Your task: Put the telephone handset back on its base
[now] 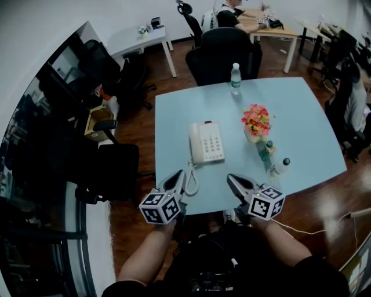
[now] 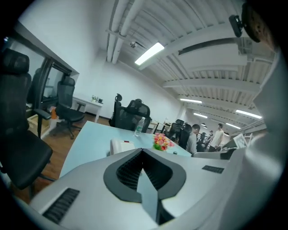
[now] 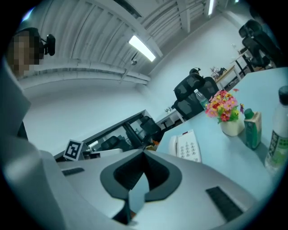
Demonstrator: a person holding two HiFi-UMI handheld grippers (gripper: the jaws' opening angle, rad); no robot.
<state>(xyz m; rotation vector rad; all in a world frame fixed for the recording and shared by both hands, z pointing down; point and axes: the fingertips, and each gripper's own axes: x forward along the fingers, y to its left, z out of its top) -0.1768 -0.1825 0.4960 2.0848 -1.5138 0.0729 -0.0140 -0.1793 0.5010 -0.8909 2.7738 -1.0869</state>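
A white telephone sits in the middle of the light blue table. Its handset lies along the left side of the base, and the coiled cord loops toward the near edge. My left gripper hovers over the near edge beside the cord, jaws together and empty. At the same edge, my right gripper is to the right of the phone, shut on nothing. The telephone shows beyond the closed left gripper. In the right gripper view the telephone lies past the closed right gripper.
A water bottle stands at the table's far edge. A flower pot, a green bottle and a lying bottle are right of the phone. Black office chairs stand behind and left. A person sits at a far desk.
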